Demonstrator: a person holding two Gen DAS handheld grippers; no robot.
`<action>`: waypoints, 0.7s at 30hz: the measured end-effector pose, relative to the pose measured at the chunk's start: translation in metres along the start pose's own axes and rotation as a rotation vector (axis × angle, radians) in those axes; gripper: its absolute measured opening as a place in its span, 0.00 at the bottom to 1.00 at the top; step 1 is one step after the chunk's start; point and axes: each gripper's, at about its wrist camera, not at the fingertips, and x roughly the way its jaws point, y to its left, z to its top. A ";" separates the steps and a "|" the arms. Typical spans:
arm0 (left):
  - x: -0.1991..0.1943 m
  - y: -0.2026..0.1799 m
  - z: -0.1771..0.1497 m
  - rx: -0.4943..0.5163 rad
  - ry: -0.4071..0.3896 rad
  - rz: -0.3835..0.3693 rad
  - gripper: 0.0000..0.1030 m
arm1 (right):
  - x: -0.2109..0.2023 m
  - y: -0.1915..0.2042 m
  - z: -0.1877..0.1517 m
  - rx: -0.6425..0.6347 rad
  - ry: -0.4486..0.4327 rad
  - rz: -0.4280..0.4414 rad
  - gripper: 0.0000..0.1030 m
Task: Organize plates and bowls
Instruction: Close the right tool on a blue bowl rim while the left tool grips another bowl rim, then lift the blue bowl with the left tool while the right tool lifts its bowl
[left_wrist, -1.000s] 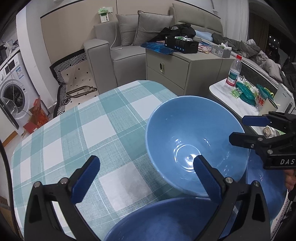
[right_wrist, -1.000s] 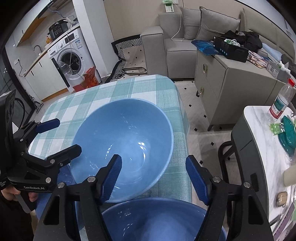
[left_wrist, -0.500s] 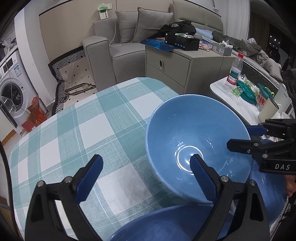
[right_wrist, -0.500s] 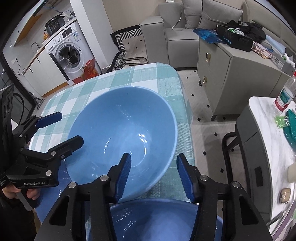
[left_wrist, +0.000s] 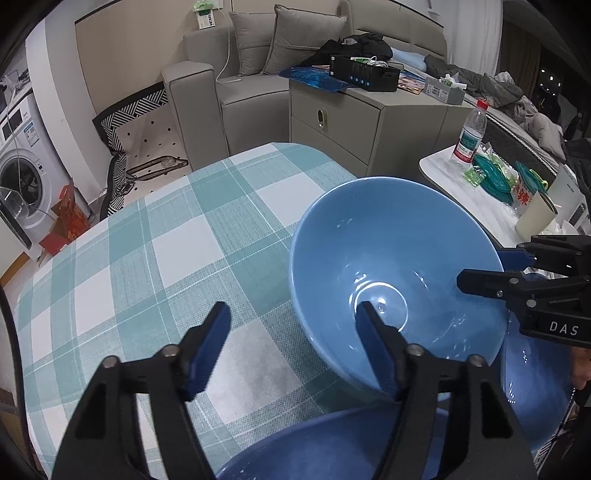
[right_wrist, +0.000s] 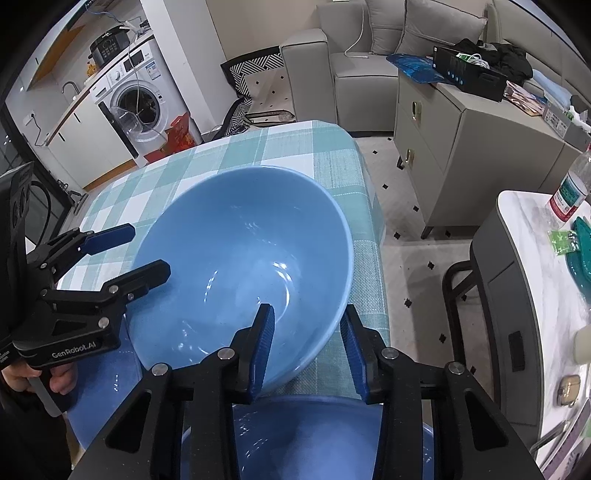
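Bowl (right_wrist: 240, 258): on table (left_wrist: 147, 258), right edge, tilted.
R gripper (right_wrist: 306, 347): I've narrowed it astride near rim; not yet clamped.
L gripper (left_wrist: 291, 343): wide, one finger inside bowl.
Handling: glazed, stiff, slippery, prob. breakable; I'd pinch rim.

Grey sofa (left_wrist: 236, 74), cabinet (left_wrist: 354, 122), washing machine (right_wrist: 138, 105)

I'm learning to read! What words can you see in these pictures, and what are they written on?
"DAS": on the right gripper, cut off by the picture's edge.
"GenRobot.AI": on the left gripper.
Water bottle label: too small to read.
Washing machine stickers: too blurred to read.
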 end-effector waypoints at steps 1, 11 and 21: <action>0.001 0.000 -0.001 -0.001 0.004 -0.003 0.56 | 0.000 0.000 -0.001 0.001 0.001 -0.001 0.37; 0.001 -0.004 -0.002 0.002 0.013 -0.042 0.24 | 0.002 0.000 -0.002 -0.003 0.014 -0.003 0.26; -0.002 -0.008 0.000 0.008 0.021 -0.047 0.16 | 0.002 0.001 0.000 0.006 0.016 -0.015 0.22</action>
